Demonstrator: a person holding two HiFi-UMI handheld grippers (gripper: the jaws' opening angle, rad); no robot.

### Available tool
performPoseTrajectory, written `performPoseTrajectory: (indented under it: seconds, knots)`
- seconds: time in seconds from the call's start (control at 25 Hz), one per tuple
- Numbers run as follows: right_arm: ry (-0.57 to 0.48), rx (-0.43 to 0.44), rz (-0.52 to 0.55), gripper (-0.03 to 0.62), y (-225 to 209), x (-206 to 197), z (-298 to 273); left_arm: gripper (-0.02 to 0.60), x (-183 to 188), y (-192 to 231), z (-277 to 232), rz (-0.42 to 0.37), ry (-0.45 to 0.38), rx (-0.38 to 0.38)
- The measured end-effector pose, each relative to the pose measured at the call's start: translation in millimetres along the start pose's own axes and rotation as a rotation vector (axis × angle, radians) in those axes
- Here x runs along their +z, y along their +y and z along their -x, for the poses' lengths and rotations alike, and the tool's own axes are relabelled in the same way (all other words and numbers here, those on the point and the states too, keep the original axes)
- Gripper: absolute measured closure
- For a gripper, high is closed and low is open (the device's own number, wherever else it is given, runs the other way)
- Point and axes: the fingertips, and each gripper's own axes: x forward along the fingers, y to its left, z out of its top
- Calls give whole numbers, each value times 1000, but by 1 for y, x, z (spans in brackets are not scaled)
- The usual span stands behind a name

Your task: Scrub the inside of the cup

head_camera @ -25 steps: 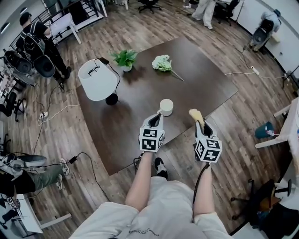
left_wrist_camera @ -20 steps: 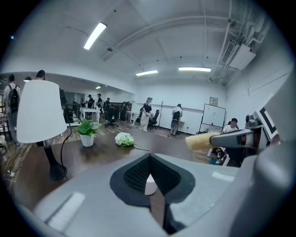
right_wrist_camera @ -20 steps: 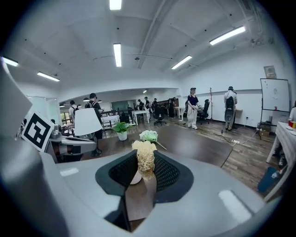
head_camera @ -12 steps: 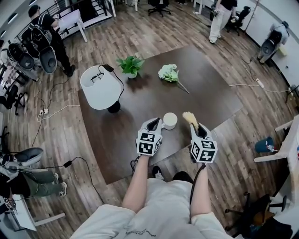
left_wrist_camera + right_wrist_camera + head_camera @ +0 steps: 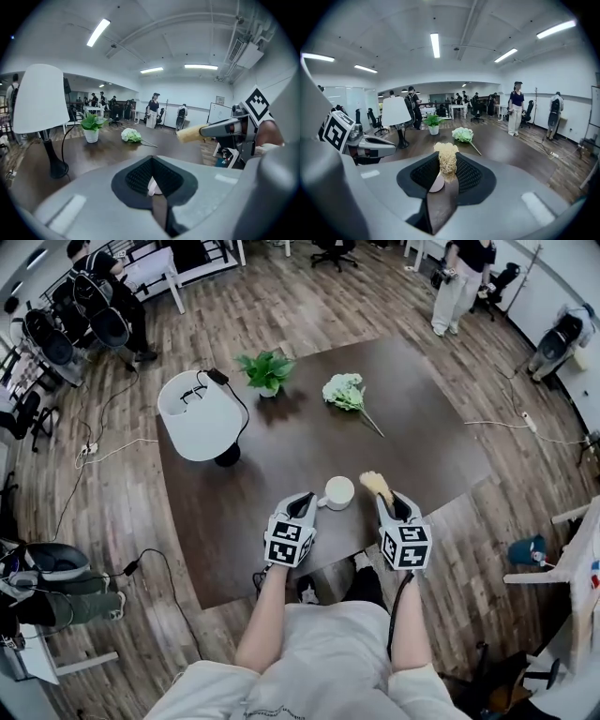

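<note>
— Cup [image 5: 338, 492] placement in the head view: how is it described?
— It is seen, white, near the front edge of the dark worktop [image 5: 281, 456], between the two tongs. Its handle is met by the left tongs [image 5: 307, 504]. A brush [image 5: 373, 482] is carried in the right tongs [image 5: 388, 502], its pale bristles just beside the cup's rim. Whether the cup is rested or lifted cannot be told.
— And the left gripper view?
— The left tongs [image 5: 152, 187] are seen closed narrowly on a white sliver, the cup's handle; the rest of the cup is hidden. The brush [image 5: 190, 135] is seen at the right.
— The right gripper view?
— The right tongs [image 5: 440, 180] are clamped on the brush [image 5: 446, 161], with its bristles standing out past the tips. A lamp [image 5: 396, 112], a potted plant [image 5: 433, 123] and flowers [image 5: 463, 134] are seen on the worktop beyond.
</note>
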Motion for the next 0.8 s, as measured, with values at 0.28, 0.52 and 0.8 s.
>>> performPoseTrajectory:
  seconds: [0.28,0.52,0.8]
  knots:
    - [76,204,162,470,-7,10,-40,581,-4,13,-9,36,-15,92]
    - [149,399,335,470,-7,16,-76,581,-24,14,-23,39,24,142]
    - [235,717,452,470,3,6,-92,561,-72,-7,-48,-9,93,76]
